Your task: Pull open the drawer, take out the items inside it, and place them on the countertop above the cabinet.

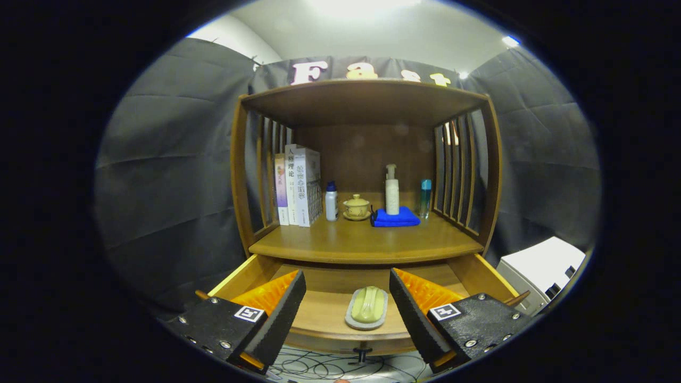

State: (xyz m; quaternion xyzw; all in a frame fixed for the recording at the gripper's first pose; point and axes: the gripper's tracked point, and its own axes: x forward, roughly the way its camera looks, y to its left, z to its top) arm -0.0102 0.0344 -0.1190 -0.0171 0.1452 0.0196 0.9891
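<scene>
— Between the fingers of the gripper (347, 298), spread wide and holding nothing, what lies there?

— A green soap on its dish (366, 308), on the open drawer (324, 314) floor, long axis pointing away.

— Room?

— Drawer walls stand clear; beyond, bare countertop (362, 242) before the blue cloth (395, 218).

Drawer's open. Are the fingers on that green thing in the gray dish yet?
Apart. In the gripper view the gripper is open, and bare drawer floor shows between each finger and the gray dish holding the green item.

I saw smooth, satin wood on the cabinet (239, 175) and drawer (324, 314); the towel (395, 218) looked soft cloth.
</scene>
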